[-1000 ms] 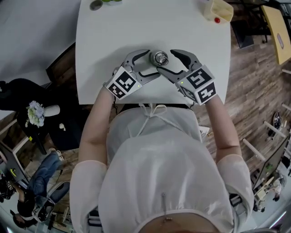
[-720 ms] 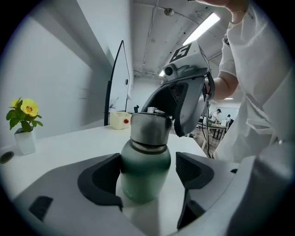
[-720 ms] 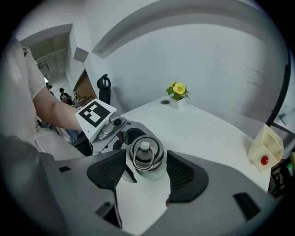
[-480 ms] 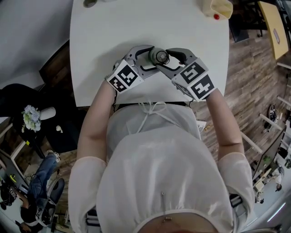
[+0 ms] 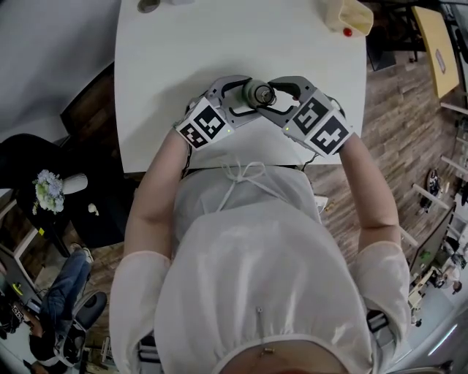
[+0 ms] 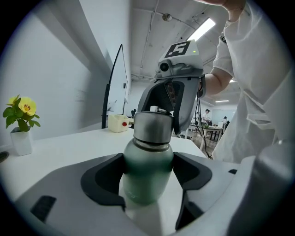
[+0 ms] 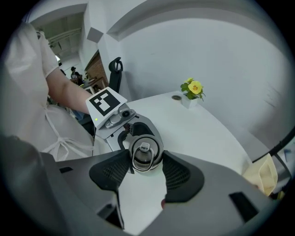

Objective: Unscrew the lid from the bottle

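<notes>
A green metal bottle with a steel lid stands upright near the front edge of the white table. My left gripper comes in low from the left. Its jaws have just been closing, and both pads now touch the bottle's body. My right gripper reaches steeply down from the right. Its jaws have just been closing too, and they sit on either side of the lid, pressing on its rim. In the head view both grippers meet at the bottle.
A small white pot with a yellow flower stands at the table's far left. A cream box with a red button sits at the far right corner. A small round dark object lies at the far left edge.
The right gripper has rolled and tipped further down, and its jaws have narrowed onto the lid. The left jaws have drawn in slightly round the bottle's body. The bottle has stayed in place.
</notes>
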### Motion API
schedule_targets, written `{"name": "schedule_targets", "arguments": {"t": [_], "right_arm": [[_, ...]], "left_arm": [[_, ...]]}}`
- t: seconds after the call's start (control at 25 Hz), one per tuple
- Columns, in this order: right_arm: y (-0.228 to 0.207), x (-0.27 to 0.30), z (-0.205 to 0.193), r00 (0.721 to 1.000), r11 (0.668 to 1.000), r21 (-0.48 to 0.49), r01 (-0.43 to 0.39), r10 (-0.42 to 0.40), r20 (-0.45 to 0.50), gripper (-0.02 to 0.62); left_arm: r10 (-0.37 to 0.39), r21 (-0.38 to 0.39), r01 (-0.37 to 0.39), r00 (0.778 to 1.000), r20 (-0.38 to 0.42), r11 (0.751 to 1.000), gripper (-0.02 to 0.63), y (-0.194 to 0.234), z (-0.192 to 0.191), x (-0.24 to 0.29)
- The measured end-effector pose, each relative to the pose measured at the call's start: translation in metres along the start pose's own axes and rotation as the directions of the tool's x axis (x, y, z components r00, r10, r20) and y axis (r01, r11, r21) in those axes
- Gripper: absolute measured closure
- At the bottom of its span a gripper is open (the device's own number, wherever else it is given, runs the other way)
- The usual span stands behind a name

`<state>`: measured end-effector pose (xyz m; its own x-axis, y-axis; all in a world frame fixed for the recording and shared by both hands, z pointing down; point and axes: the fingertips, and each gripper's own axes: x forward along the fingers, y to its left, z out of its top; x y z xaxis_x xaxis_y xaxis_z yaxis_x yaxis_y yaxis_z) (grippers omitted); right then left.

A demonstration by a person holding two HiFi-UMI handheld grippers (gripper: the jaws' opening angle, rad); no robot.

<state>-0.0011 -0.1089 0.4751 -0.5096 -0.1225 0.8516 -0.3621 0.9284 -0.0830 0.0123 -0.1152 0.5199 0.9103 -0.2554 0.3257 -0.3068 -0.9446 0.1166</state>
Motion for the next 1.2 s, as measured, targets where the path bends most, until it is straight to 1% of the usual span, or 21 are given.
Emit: {"name": "schedule_targets", "arguments": {"t": [0.08,0.16,0.24,0.36,0.44,0.48,0.56,0.64,0.72,0.76,0.84,0.92,1.0,1.08,1.12,1.2], "right_arm": [[0.0,0.001,0.001,0.999,0.996,-0.078,-0.036,0.033,-0.032,0.356],[0.0,0.001,0.002,0.995,0.983,-0.166,-0.076,0.063,-0.079,0.356],[0.0,0.001,0.001,0.987,0.961,-0.25,-0.117,0.085,-0.135,0.356],[0.001,0.0,-0.004,0.971,0.917,-0.359,-0.175,0.101,-0.215,0.356],[0.003,0.0,-0.005,0.964,0.894,-0.4,-0.201,0.108,-0.242,0.356],[0.003,0.0,-0.005,0.963,0.891,-0.405,-0.205,0.109,-0.247,0.356],[0.004,0.0,-0.005,0.964,0.895,-0.399,-0.198,0.106,-0.242,0.354],[0.003,-0.001,-0.005,0.97,0.911,-0.372,-0.179,0.101,-0.22,0.353],[0.002,-0.004,-0.004,0.978,0.939,-0.308,-0.155,0.102,-0.182,0.339],[0.003,-0.006,-0.001,0.983,0.956,-0.256,-0.145,0.109,-0.15,0.323],[0.004,-0.01,0.007,0.99,0.985,-0.121,-0.127,0.119,-0.07,0.251],[0.004,-0.011,0.011,0.996,0.996,0.005,-0.085,0.085,-0.026,0.249],[0.003,-0.007,0.01,0.999,0.992,0.119,-0.041,0.044,-0.027,0.258],[-0.002,-0.001,0.004,0.999,0.976,0.217,-0.013,0.022,-0.039,0.269],[-0.005,0.001,0.001,0.999,0.967,0.255,-0.006,0.017,-0.041,0.286],[-0.006,0.003,-0.001,0.999,0.952,0.306,-0.015,0.027,-0.034,0.321]], "left_arm": [[-0.005,-0.008,0.005,1.0,0.002,1.0,0.249,0.001,0.0,0.0],[-0.008,-0.013,0.008,1.0,0.002,1.0,0.249,0.002,0.0,0.0],[-0.011,-0.012,0.011,1.0,0.0,1.0,0.249,0.003,0.001,0.0],[-0.018,-0.007,0.018,1.0,-0.005,1.0,0.249,0.001,0.0,0.0],[-0.023,-0.01,0.023,1.0,-0.007,1.0,0.247,0.0,-0.001,0.001],[-0.025,-0.012,0.025,1.0,-0.007,1.0,0.247,0.0,-0.001,0.001],[-0.027,-0.016,0.027,1.0,-0.011,1.0,0.247,0.0,-0.001,0.001],[-0.029,-0.019,0.029,0.999,-0.015,0.999,0.247,-0.001,0.0,0.001],[-0.031,-0.021,0.031,0.999,-0.017,0.999,0.247,-0.001,0.0,0.0],[-0.032,-0.022,0.031,0.999,-0.017,0.999,0.247,-0.001,0.0,0.0],[-0.033,-0.026,0.033,0.999,-0.019,0.999,0.247,-0.002,0.0,0.0],[-0.035,-0.028,0.034,0.999,-0.02,0.999,0.247,-0.001,-0.001,0.001],[-0.033,-0.027,0.033,0.999,-0.025,0.999,0.247,-0.001,0.0,0.001],[-0.031,-0.026,0.03,0.999,-0.03,0.999,0.247,-0.001,0.001,0.002],[-0.031,-0.027,0.03,0.999,-0.032,0.999,0.247,-0.002,0.002,0.002],[-0.03,-0.029,0.029,0.999,-0.033,0.999,0.247,-0.002,0.002,0.003]]}}
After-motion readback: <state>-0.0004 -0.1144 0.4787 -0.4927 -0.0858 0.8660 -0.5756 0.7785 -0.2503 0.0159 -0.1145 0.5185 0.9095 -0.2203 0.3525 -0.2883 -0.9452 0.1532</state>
